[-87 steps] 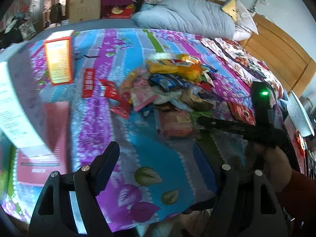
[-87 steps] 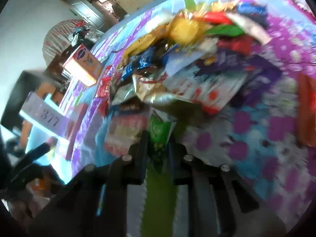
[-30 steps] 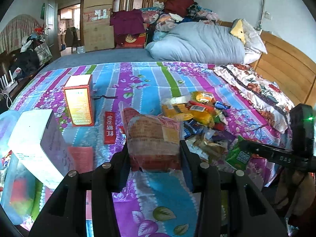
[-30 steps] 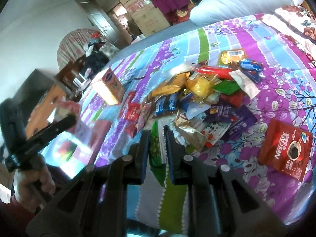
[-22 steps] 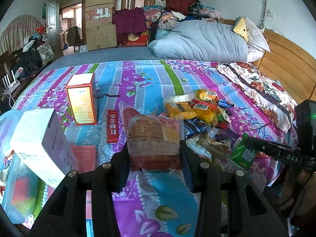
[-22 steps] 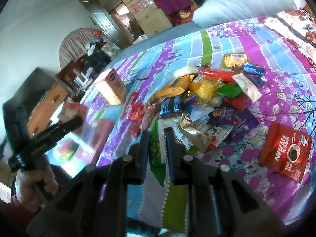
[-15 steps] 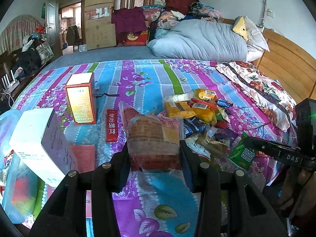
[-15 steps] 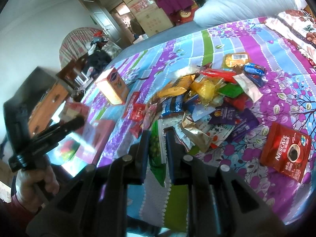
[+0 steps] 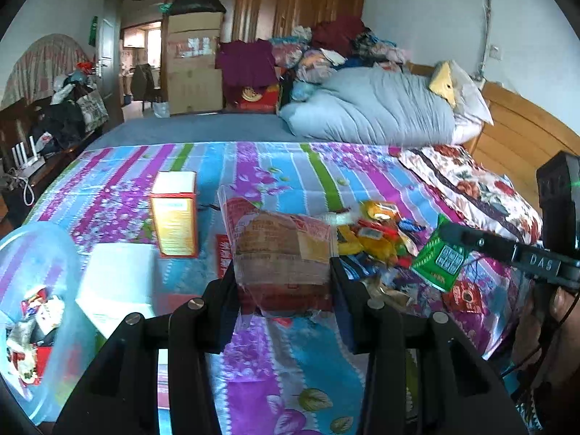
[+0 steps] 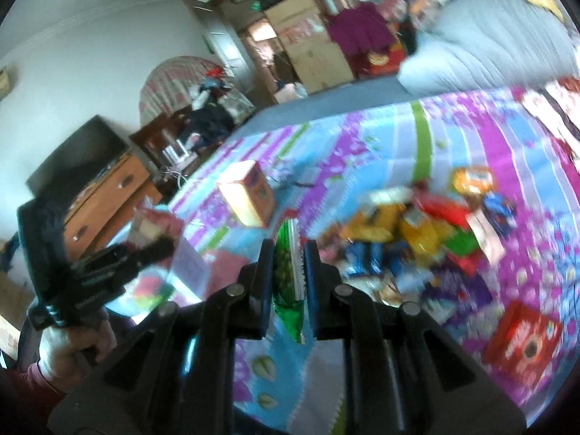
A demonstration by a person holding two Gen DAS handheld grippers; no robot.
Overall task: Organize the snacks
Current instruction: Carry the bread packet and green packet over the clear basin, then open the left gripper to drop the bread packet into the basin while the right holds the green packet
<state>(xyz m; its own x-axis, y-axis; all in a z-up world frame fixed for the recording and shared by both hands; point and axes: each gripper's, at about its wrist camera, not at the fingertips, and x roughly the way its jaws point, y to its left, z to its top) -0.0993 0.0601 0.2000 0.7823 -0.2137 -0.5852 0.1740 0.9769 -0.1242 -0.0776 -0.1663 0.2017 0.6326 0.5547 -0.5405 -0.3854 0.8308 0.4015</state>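
Observation:
My left gripper [image 9: 282, 272] is shut on a clear bread packet [image 9: 281, 250] with red print, held above the striped bedspread [image 9: 290, 362]. My right gripper [image 10: 287, 253] is shut on a green snack packet [image 10: 286, 275], held upright; it also shows at the right of the left wrist view [image 9: 440, 262]. A pile of loose snack packets [image 9: 377, 235] lies on the bed beyond both grippers, and also in the right wrist view [image 10: 417, 239]. A clear plastic tub [image 9: 32, 311] with several snacks in it stands at the lower left.
A yellow carton [image 9: 175, 214] stands upright on the bed, with a white box [image 9: 116, 282] nearer to me. A red Nescafe packet [image 10: 522, 344] lies at the right. A grey duvet [image 9: 373, 112] and wooden headboard [image 9: 522, 134] are at the far end.
Both grippers have risen and swung left with their packets. The plastic tub has come into the left wrist view. The right wrist view is now blurred by motion.

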